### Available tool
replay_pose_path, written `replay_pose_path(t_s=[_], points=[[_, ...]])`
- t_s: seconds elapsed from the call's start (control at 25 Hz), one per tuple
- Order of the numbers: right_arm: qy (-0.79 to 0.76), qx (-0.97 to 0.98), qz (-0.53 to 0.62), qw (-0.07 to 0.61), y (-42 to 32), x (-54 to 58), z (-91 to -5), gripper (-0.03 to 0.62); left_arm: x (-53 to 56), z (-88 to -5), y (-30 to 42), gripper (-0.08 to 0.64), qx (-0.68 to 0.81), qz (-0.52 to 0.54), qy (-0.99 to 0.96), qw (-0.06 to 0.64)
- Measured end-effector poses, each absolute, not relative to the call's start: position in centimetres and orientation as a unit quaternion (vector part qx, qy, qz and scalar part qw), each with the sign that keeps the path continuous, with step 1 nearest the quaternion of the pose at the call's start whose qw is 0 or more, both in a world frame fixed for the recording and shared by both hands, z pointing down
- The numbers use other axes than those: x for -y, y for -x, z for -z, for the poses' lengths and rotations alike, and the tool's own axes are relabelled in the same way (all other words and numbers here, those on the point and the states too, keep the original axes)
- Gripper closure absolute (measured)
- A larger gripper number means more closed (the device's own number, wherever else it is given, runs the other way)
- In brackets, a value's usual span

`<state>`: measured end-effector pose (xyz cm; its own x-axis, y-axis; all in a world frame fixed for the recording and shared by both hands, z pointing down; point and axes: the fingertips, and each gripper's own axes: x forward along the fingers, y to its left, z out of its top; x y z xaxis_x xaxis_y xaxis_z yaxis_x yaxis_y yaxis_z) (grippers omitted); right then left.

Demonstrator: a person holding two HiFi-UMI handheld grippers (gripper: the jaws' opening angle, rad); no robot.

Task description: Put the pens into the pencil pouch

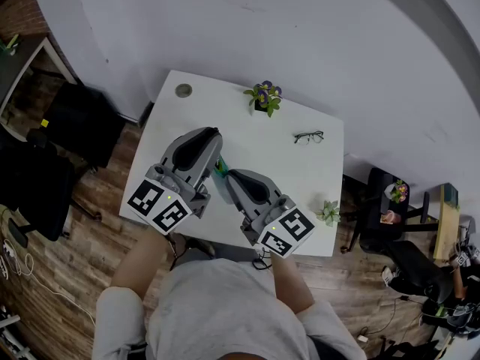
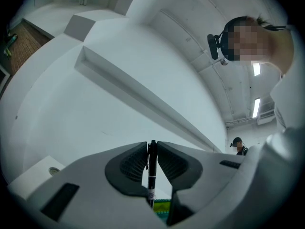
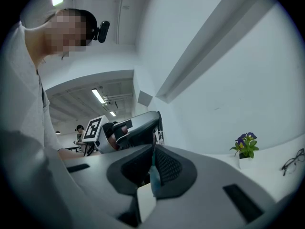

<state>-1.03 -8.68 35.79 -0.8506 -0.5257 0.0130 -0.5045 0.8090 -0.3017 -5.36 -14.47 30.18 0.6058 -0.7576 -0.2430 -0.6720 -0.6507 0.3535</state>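
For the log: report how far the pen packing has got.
Done: nothing visible; the pouch hides its inside. In hand: left gripper holds a black pen at the pouch, right gripper pinches its teal edge. Left: dropping that pen in; no other pens show on the table.

White table [image 1: 247,137] on wood-plank floor [image 1: 90,253]. Far edge: potted purple-flowered plant [image 1: 264,96], with eyeglasses [image 1: 308,136] near it. Small succulent [image 1: 328,213] at near right corner. Round grommet [image 1: 184,90] at far left corner. Black chair [image 1: 82,122] off the left side.
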Motion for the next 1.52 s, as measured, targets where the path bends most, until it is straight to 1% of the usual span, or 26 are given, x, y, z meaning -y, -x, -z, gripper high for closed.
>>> replay_pose_path(t_s=[0.28, 0.48, 0.6, 0.8, 1.08, 1.24, 1.52], points=[[0.273, -0.951, 0.142, 0.032, 0.9, 8.9, -35.6, 0.552, 14.2, -30.0, 4.9, 0.477, 0.393, 0.173, -0.897, 0.104], [0.284, -0.95, 0.129, 0.021, 1.0, 9.2, -35.5, 0.552, 14.2, -29.8, 6.1, 0.477, 0.42, 0.157, -0.889, 0.094], [0.295, -0.95, 0.104, 0.006, 1.2, 9.6, -35.4, 0.551, 14.0, -29.8, 7.2, 0.479, 0.443, 0.145, -0.881, 0.085], [0.303, -0.95, 0.079, -0.004, 2.0, 10.5, -34.9, 0.551, 13.7, -30.0, 9.8, 0.502, 0.487, 0.118, -0.862, 0.072], [0.324, -0.945, 0.035, -0.029, 2.8, 11.8, -33.9, 0.551, 12.3, -30.5, 13.9, 0.514, 0.559, 0.067, -0.826, 0.037], [0.332, -0.943, 0.021, -0.026, 3.2, 12.0, -33.0, 0.551, 11.3, -30.8, 15.6, 0.515, 0.588, 0.041, -0.808, 0.022], [0.358, -0.934, 0.004, -0.022, 2.9, 11.9, -31.7, 0.551, 9.5, -30.8, 17.4, 0.517, 0.616, 0.031, -0.787, 0.013]])
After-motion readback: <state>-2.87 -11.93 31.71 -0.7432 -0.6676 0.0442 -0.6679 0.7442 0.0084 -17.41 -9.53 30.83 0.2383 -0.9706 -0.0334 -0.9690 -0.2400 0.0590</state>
